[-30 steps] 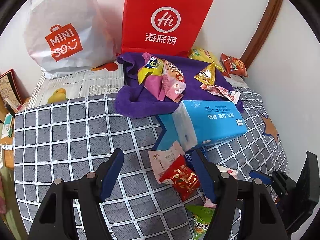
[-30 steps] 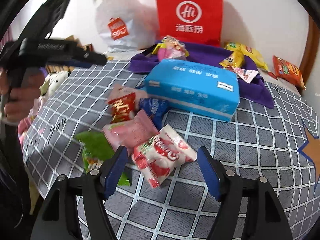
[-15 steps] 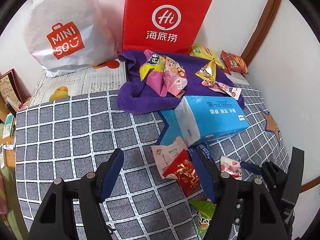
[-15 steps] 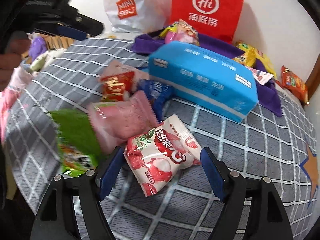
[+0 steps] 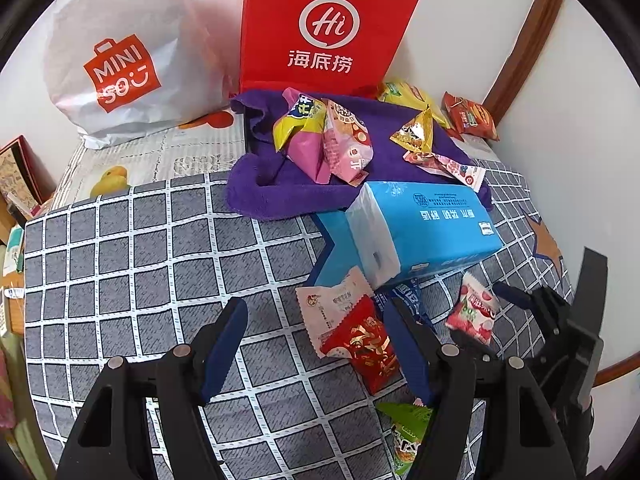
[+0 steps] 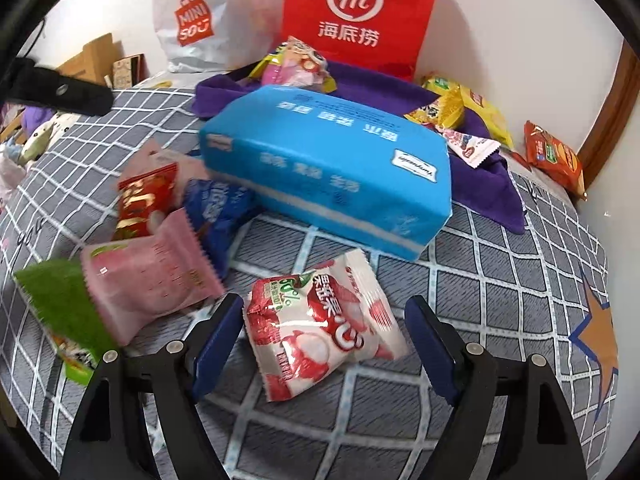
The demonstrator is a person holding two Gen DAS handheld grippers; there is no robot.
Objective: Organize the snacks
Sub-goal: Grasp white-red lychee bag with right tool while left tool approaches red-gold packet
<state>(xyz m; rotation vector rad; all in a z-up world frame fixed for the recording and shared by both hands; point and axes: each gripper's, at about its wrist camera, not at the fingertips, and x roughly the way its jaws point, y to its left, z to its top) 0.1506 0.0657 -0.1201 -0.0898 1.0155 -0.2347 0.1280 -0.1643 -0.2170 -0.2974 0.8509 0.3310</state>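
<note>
On the grey checked bedspread (image 5: pixel 120 264) lies a cluster of snack packets. My right gripper (image 6: pixel 324 340) hangs low over a red-and-white lychee packet (image 6: pixel 320 328), which lies between its jaws. The jaws are opening and the pads do not press on it. Left of it lie a pink packet (image 6: pixel 148 276), a green packet (image 6: pixel 56 308), a blue packet (image 6: pixel 216 208) and a red packet (image 6: pixel 144 196). My left gripper (image 5: pixel 316 336) stands open above a white packet (image 5: pixel 336 304) and the red packet (image 5: pixel 360 348), gripping neither. The right gripper (image 5: pixel 520 312) shows beside the lychee packet (image 5: pixel 474 314).
A blue tissue pack (image 6: pixel 328 168) lies just beyond the packets. Behind it a purple towel (image 5: pixel 272 192) carries several more snacks. A red paper bag (image 5: pixel 328 28) and a white shopping bag (image 5: pixel 120 60) lean on the back wall. The wall closes the right side.
My right gripper has come forward and down onto the lychee packet, its jaws spreading wider, so the packet now sits between them. The left gripper has stayed put.
</note>
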